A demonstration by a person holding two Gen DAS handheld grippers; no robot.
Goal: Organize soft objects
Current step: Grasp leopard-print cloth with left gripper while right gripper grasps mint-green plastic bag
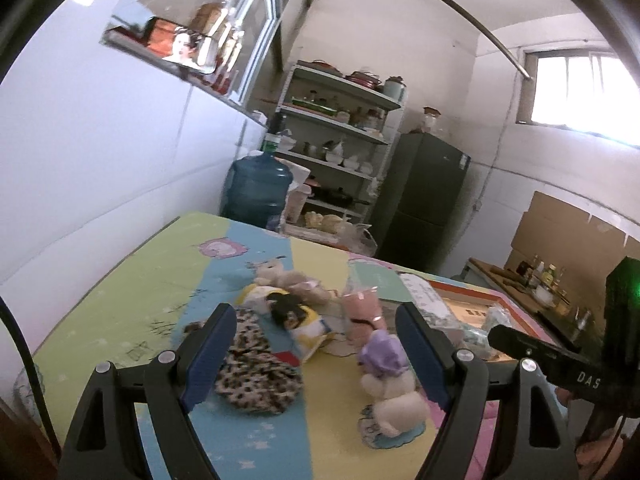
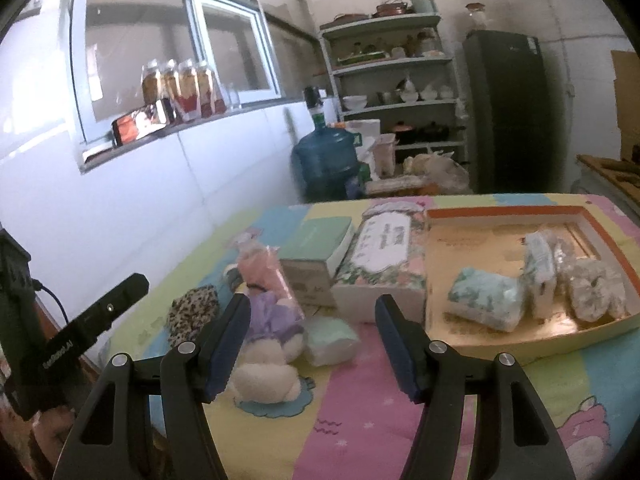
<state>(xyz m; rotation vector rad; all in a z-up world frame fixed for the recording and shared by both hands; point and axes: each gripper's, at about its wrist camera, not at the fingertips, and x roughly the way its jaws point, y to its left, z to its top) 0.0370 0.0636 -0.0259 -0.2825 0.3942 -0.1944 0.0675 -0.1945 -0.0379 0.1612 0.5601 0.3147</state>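
Grippers over a cluttered tabletop, both sets of jaws wide and empty.

Left gripper point(image 1: 316, 350) frames a leopard-print cloth point(image 1: 256, 376) by its left finger and a cream plush in purple point(image 1: 390, 384) by its right. Right gripper point(image 2: 312, 344) has a pale-green packet point(image 2: 332, 340) just ahead; bare pink cloth lies below, the orange-rimmed tray point(image 2: 500, 212) to the right.

Plush toys point(image 1: 288, 312) heaped on cloth; soft packets point(image 2: 486, 298) in tray point(image 2: 508, 210)
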